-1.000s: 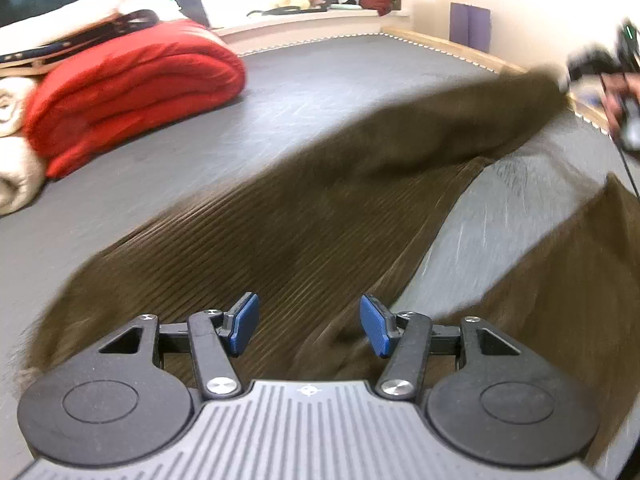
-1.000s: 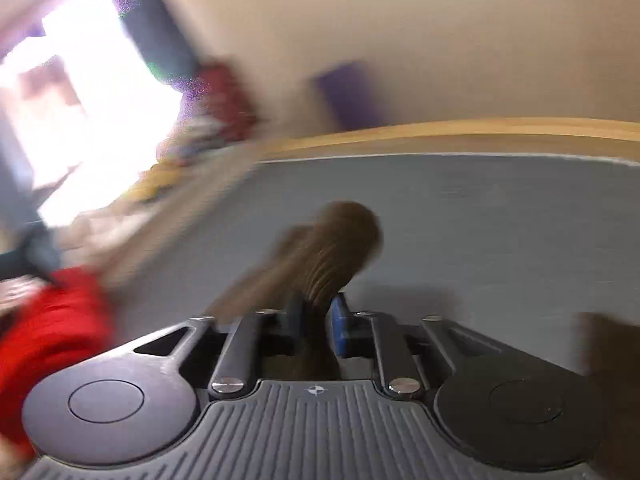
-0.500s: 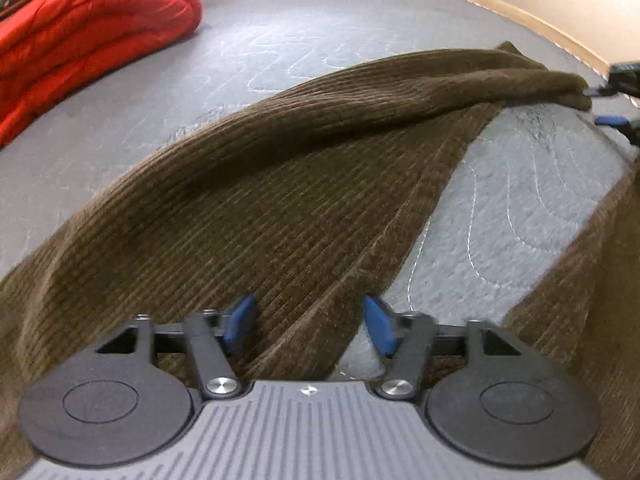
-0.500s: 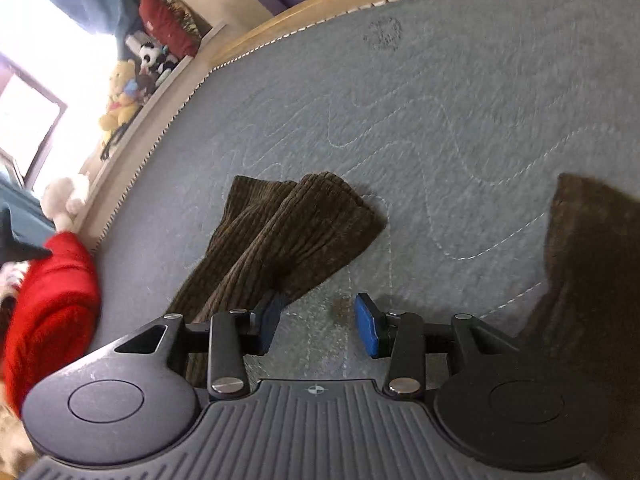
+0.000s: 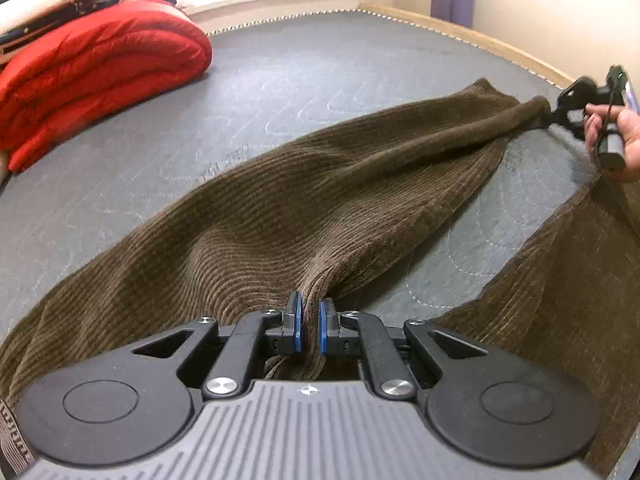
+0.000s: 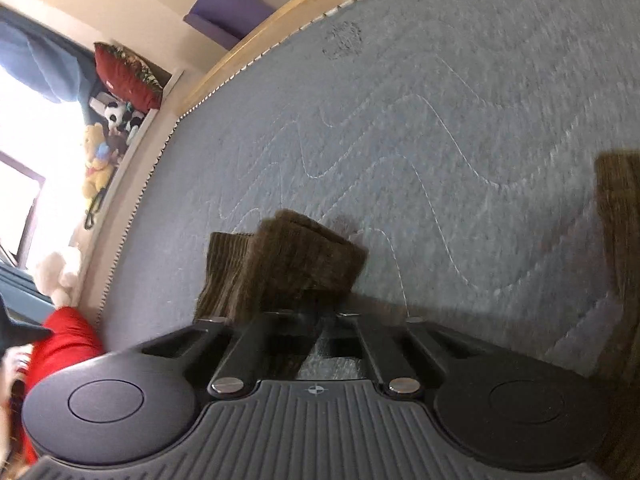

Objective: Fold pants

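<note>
Left wrist view shows the left gripper [image 5: 311, 326] low in the frame, its blue pads pinched on a bunched ridge of the brown corduroy pants [image 5: 320, 208] near the crotch end of one leg. That leg runs diagonally to the upper right, where the right gripper [image 5: 554, 114], held in a person's hand [image 5: 618, 136], has the hem clamped. A second leg lies at the lower right edge. The pants rest on a grey quilted mattress [image 5: 280, 80], well apart from the red folded blanket [image 5: 96, 76] at upper left.

Right wrist view confirms it: the hem sticks out past closed fingers, lifted slightly off the quilting.

Both ends look secured, so the step in hand seems to be carrying this leg over onto the other. To do it well, I would lift both grips together, keep the cloth taut between them, and lay edge on edge without dragging the lower leg.

No containers are visible in either view.
</note>
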